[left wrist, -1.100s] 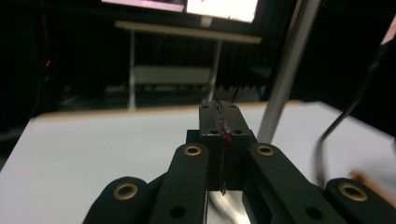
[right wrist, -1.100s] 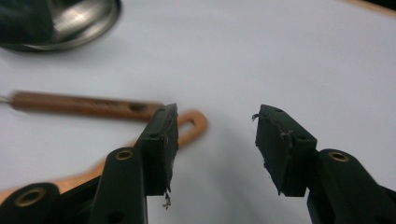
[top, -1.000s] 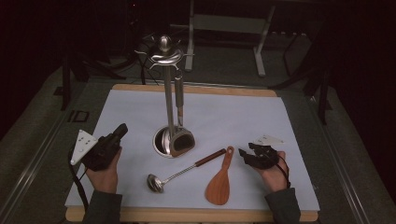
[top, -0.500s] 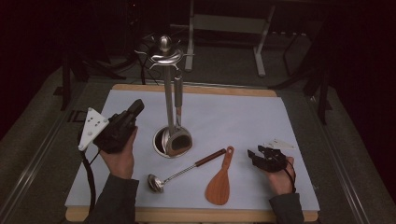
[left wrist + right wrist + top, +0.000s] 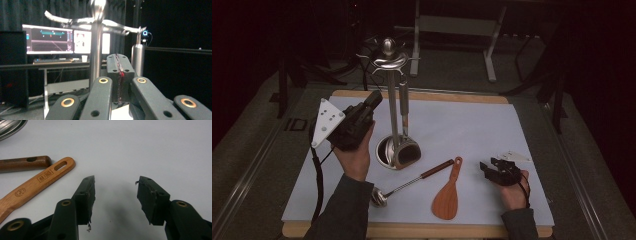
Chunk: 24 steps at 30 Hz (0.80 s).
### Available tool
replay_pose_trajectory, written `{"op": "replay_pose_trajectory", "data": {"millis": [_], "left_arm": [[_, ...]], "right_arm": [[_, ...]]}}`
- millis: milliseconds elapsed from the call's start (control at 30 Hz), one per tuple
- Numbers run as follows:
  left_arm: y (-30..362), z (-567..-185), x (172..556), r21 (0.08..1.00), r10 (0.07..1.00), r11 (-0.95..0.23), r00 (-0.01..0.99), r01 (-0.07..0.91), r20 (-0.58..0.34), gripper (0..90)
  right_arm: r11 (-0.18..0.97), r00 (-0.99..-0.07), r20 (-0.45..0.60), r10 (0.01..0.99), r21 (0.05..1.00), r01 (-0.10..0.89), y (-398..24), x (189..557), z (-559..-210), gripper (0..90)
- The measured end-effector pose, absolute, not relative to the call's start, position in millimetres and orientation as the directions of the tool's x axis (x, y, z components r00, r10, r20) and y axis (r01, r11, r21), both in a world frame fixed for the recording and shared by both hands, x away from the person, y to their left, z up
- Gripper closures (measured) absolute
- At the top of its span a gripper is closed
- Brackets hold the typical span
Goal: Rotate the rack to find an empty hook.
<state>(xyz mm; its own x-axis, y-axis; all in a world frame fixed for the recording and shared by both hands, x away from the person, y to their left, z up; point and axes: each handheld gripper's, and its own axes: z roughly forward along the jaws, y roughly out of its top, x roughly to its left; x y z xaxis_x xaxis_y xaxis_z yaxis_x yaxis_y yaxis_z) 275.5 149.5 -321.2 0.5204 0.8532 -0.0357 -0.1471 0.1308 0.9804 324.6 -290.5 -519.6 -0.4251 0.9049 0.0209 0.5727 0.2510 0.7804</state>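
Observation:
A steel utensil stand (image 5: 391, 95) rises from a round base mid-table, and one steel utensil (image 5: 406, 150) hangs from it. My left gripper (image 5: 374, 99) is lifted just left of the pole, pointing at it. Seen in the left gripper view, that gripper (image 5: 119, 65) is shut with nothing between its jaws, and the stand's pole (image 5: 96, 50) is close ahead. A ladle (image 5: 412, 182) with a dark wooden handle and a wooden spatula (image 5: 449, 192) lie flat in front of the stand. My right gripper (image 5: 486, 167) is open, low over the mat right of the spatula; between its jaws (image 5: 115, 187) is bare mat, with the spatula's handle (image 5: 37, 185) to their left.
A white mat (image 5: 522, 130) covers a wooden board on the table. The stand's curved hook arms (image 5: 117, 25) spread overhead in the left gripper view. Monitors (image 5: 50, 38) and a desk stand in the dark room beyond.
My left gripper has risen from the mat's left side and moved right, toward the stand. The right gripper has shifted only slightly and stays open.

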Motion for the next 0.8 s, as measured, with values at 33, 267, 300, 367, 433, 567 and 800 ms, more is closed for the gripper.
{"op": "replay_pose_trajectory", "data": {"millis": [33, 267, 300, 367, 433, 567, 800], "left_arm": [[148.4, -318.5, 276.5, 0.980, 0.855, 0.126, 0.518, -0.153, -0.029, 89.9], [144.6, -303.4, 285.1, 0.977, 0.862, 0.126, 0.506, -0.171, -0.022, 89.9], [144.4, -301.7, 285.7, 0.977, 0.861, 0.129, 0.508, -0.173, -0.024, 89.9], [143.8, -298.3, 286.4, 0.976, 0.863, 0.129, 0.505, -0.178, -0.021, 89.9], [143.7, -296.7, 286.6, 0.975, 0.863, 0.128, 0.504, -0.181, -0.020, 89.9], [145.1, -291.0, 288.6, 0.974, 0.867, 0.131, 0.497, -0.184, -0.022, 89.9], [146.5, -288.4, 291.1, 0.976, 0.871, 0.119, 0.490, -0.184, -0.014, 90.0]], "right_arm": [[0.251, -0.426, 0.021, 0.905, 0.782, 0.571, -290.9, 324.6, -520.3, 48.3], [0.247, -0.425, 0.026, 0.905, 0.782, 0.573, -290.8, 323.8, -522.6, 48.2], [0.246, -0.425, 0.028, 0.905, 0.781, 0.574, -290.8, 323.8, -522.7, 48.2], [0.248, -0.427, 0.027, 0.904, 0.780, 0.574, -290.7, 323.8, -523.2, 48.2], [0.247, -0.427, 0.029, 0.904, 0.778, 0.577, -290.4, 323.7, -523.6, 48.2], [0.248, -0.427, 0.030, 0.904, 0.778, 0.578, -289.8, 323.4, -523.8, 48.2], [0.249, -0.429, 0.029, 0.903, 0.777, 0.578, -290.0, 323.5, -524.3, 48.2]]}}
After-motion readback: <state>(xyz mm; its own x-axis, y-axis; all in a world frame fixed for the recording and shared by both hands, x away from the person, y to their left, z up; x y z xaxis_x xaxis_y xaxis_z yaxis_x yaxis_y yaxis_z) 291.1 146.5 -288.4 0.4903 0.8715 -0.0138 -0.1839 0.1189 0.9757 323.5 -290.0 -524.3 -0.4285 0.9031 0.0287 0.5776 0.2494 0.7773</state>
